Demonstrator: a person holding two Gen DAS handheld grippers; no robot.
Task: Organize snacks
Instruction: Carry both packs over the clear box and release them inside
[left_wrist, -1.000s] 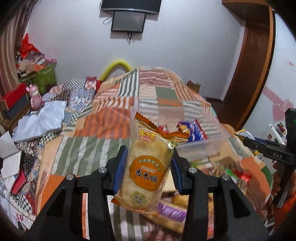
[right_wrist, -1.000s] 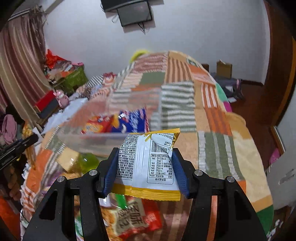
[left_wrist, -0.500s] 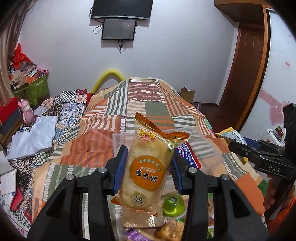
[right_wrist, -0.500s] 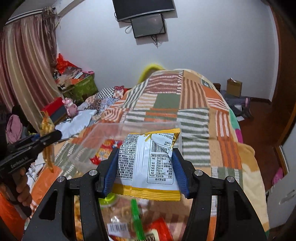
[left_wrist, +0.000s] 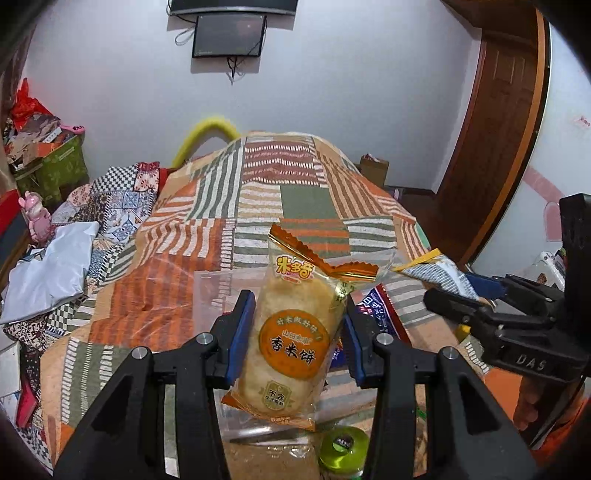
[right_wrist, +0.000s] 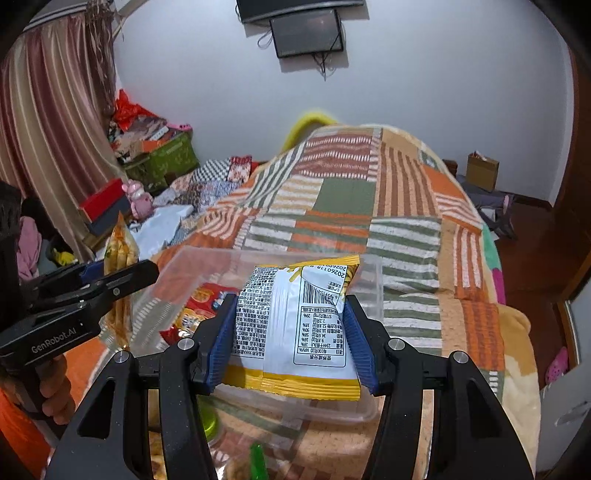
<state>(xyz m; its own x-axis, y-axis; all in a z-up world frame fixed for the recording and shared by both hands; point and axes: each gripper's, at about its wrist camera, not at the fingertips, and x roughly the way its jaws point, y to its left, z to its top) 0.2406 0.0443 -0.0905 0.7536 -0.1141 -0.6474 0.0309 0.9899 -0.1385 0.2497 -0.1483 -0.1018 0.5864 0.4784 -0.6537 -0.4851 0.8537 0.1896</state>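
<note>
My left gripper (left_wrist: 298, 334) is shut on an orange rice cracker packet (left_wrist: 293, 339), held upright above a clear plastic bin (left_wrist: 212, 291) on the bed. My right gripper (right_wrist: 291, 338) is shut on a white and yellow snack bag (right_wrist: 295, 325), its printed back facing me, over the same clear bin (right_wrist: 375, 291). Red and blue snack packs (right_wrist: 201, 306) lie inside the bin. Each gripper shows in the other's view: the right one (left_wrist: 491, 314) at the right, the left one (right_wrist: 92, 288) at the left with its packet.
The bin sits on a patchwork striped quilt (left_wrist: 288, 199). A green-capped bottle (left_wrist: 343, 448) and loose snacks lie near the bed's front edge. Clothes, boxes and a pink toy (left_wrist: 35, 214) crowd the left side. A wooden door (left_wrist: 506, 122) stands at the right.
Both grippers have risen and pulled back with their packets still held. The bin has dropped lower in both views, and more of the wall and bed shows.
</note>
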